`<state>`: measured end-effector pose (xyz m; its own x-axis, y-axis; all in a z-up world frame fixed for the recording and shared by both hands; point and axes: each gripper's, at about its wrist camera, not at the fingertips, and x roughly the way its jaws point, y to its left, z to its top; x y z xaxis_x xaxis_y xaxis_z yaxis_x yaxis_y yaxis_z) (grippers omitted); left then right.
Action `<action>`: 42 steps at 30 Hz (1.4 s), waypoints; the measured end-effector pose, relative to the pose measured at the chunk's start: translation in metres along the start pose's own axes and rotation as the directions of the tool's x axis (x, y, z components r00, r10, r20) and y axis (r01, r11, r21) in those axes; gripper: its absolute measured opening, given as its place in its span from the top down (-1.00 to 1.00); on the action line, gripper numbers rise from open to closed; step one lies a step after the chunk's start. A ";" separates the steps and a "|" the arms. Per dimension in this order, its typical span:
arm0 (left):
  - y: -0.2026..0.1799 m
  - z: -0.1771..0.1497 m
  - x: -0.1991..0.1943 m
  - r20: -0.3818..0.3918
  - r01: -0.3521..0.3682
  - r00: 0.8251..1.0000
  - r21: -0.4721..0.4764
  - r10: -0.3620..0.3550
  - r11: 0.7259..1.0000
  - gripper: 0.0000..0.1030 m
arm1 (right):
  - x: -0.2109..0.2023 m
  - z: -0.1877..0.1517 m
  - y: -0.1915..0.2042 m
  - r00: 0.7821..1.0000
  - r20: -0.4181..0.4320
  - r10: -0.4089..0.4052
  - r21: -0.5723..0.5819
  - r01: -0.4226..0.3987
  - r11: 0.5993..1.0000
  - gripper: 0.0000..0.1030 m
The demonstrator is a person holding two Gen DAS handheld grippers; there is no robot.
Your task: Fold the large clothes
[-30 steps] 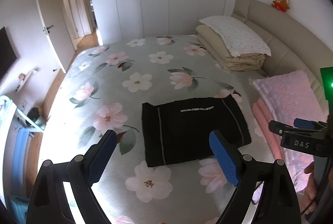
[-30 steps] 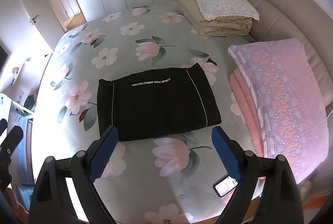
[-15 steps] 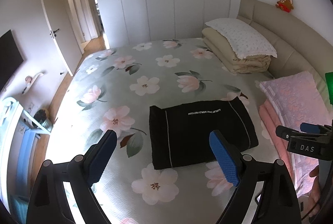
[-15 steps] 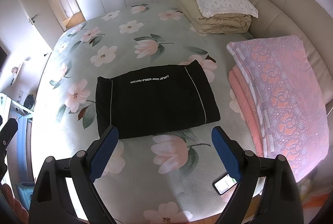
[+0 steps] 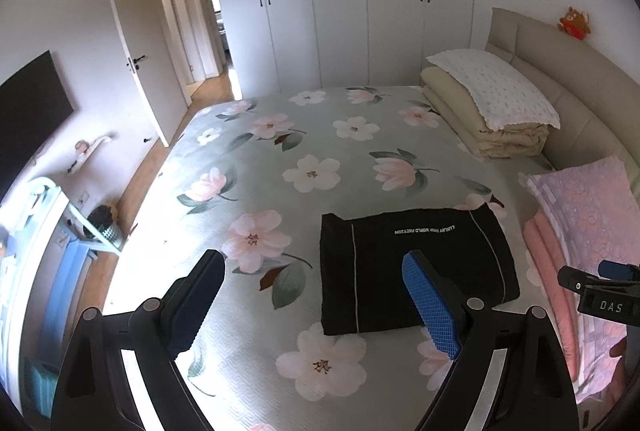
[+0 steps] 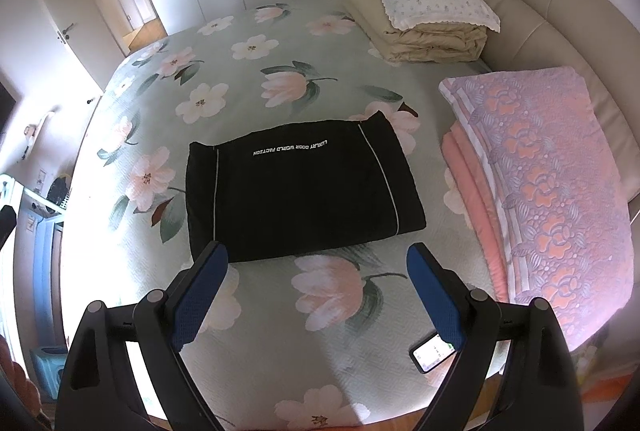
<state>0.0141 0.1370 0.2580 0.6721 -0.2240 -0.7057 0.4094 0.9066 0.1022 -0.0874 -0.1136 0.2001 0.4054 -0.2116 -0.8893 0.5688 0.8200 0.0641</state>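
Note:
A black garment lies folded into a flat rectangle on the floral bedspread, with white piping and white lettering on top. It also shows in the right wrist view. My left gripper is open and empty, held above the bed in front of the garment. My right gripper is open and empty, above the bedspread and in front of the garment's near edge. The right gripper's body shows at the right edge of the left wrist view.
A folded pink blanket lies to the right of the garment. A beige quilt with a white pillow sits by the headboard. A phone lies near the bed's front edge. White wardrobes and an open door stand beyond the bed.
Both grippers have drawn back and risen from the garment. The left wrist view now takes in more of the room. The garment has not moved.

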 end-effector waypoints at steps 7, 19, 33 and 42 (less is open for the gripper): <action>0.001 -0.002 0.008 -0.028 -0.062 0.998 0.004 0.062 0.998 -0.78 | 0.002 0.002 0.000 1.000 0.004 -0.002 -0.014 0.002 1.000 -0.79; 0.003 -0.007 0.015 -0.066 -0.102 0.992 0.024 0.103 0.995 -0.78 | 0.008 0.003 -0.007 1.000 -0.009 0.014 -0.015 -0.014 1.000 -0.79; -0.003 -0.009 0.014 -0.072 -0.100 0.992 0.050 0.103 0.994 -0.78 | 0.009 0.005 -0.010 0.999 -0.014 0.037 -0.004 -0.037 0.999 -0.79; -0.011 -0.009 0.015 -0.073 -0.087 0.993 0.069 0.092 0.994 -0.78 | 0.010 0.005 -0.010 0.999 -0.013 0.037 -0.004 -0.037 0.999 -0.79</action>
<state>0.0143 0.1270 0.2404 0.6598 -0.1128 -0.7430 0.3912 0.8957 0.2114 -0.0857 -0.1267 0.1924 0.4164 -0.1743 -0.8923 0.5506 0.8294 0.0949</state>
